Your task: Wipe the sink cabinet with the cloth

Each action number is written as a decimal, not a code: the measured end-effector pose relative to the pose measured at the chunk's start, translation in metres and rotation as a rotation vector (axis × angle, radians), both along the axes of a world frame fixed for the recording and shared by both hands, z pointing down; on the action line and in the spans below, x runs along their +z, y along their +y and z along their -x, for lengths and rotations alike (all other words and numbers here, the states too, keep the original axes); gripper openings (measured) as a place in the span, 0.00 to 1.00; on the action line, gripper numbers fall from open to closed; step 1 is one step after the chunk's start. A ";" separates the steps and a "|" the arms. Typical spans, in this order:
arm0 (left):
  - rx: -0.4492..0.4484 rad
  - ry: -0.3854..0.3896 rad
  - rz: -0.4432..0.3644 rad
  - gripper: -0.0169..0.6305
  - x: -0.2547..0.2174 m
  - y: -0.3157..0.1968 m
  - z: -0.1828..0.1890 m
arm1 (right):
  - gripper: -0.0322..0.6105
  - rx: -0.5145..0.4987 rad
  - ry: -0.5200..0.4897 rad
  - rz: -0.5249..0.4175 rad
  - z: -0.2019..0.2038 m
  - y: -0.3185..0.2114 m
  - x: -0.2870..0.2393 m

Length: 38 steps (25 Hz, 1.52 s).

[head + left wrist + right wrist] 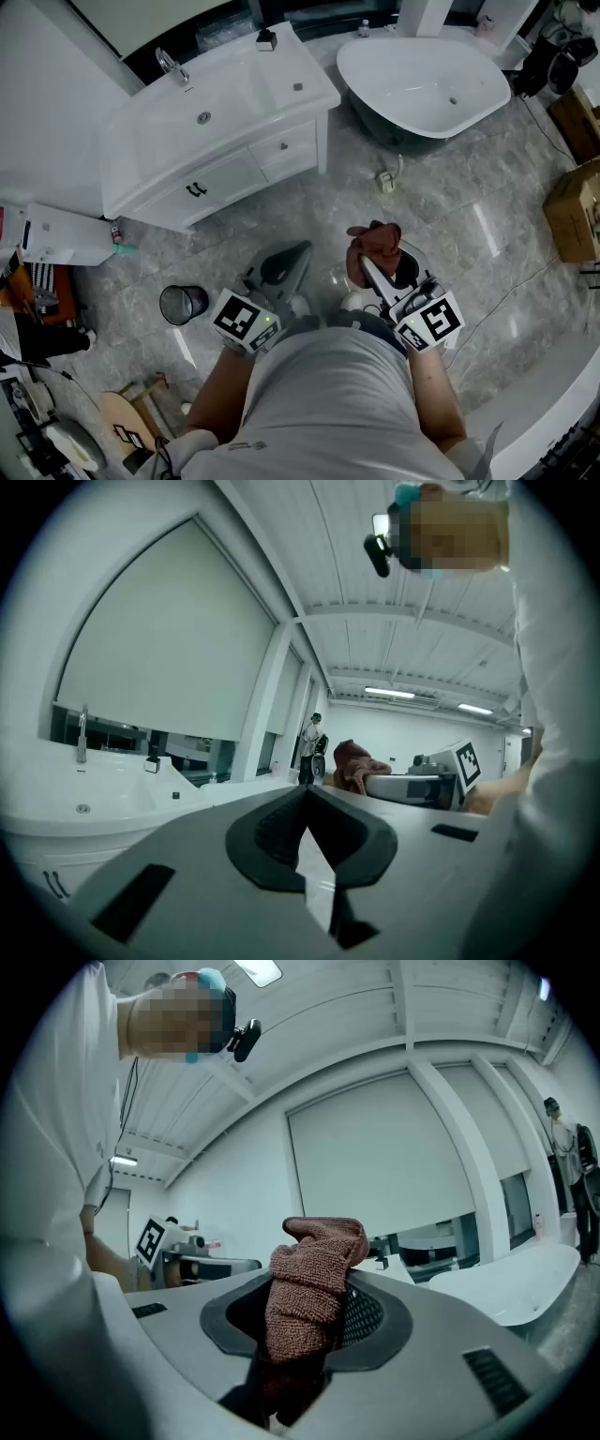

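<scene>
The white sink cabinet (pixel 225 178) stands across the marble floor at upper left, with a chrome faucet (pixel 171 66) and black door handles. It also shows low at the left in the left gripper view (pixel 75 827). A reddish-brown cloth (pixel 373 248) is bunched between the jaws of my right gripper (pixel 375 267), which is shut on it; the cloth (pixel 309 1279) sticks up out of the jaws. My left gripper (pixel 281 267) is shut with nothing in it, its tips meeting (pixel 307 794). Both grippers hover close to my body, well short of the cabinet.
A white bathtub (pixel 422 84) lies at upper right. A black bin (pixel 183 303) stands on the floor left of my left gripper. Cardboard boxes (pixel 574 211) sit at the right edge, a white unit (pixel 61 234) at the left. A person (pixel 311 747) stands far off.
</scene>
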<state>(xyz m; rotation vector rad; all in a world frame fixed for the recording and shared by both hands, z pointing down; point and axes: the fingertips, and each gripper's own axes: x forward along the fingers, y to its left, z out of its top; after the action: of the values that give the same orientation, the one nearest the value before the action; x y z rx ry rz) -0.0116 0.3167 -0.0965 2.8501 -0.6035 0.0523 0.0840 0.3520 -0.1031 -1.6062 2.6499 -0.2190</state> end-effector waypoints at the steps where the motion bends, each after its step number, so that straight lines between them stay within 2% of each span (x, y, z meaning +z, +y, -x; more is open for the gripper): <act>1: 0.000 -0.001 -0.002 0.04 0.001 0.002 -0.003 | 0.29 0.001 0.001 0.001 -0.004 0.001 0.001; 7: 0.024 -0.005 -0.004 0.04 0.001 0.015 -0.032 | 0.29 -0.011 0.000 -0.003 -0.026 0.006 0.002; 13: -0.010 -0.030 0.008 0.04 0.004 0.016 -0.057 | 0.29 -0.013 -0.077 0.006 -0.057 0.007 0.003; 18: -0.041 -0.065 0.012 0.04 0.014 0.018 -0.070 | 0.30 0.006 -0.072 0.019 -0.081 0.006 0.012; 23: -0.058 -0.072 0.020 0.04 0.019 0.008 -0.076 | 0.30 -0.004 -0.074 0.026 -0.087 -0.005 0.017; 30: -0.067 -0.049 0.029 0.04 0.027 -0.038 -0.066 | 0.30 -0.006 -0.064 0.052 -0.077 -0.050 0.027; 38: -0.050 -0.039 0.069 0.04 0.041 -0.124 -0.031 | 0.30 0.026 -0.049 0.117 -0.046 -0.124 0.044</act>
<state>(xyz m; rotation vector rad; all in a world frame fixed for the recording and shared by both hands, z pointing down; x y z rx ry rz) 0.0198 0.1930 -0.0552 2.7723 -0.6669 0.1186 0.1303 0.2275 -0.0587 -1.6438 2.6233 -0.4150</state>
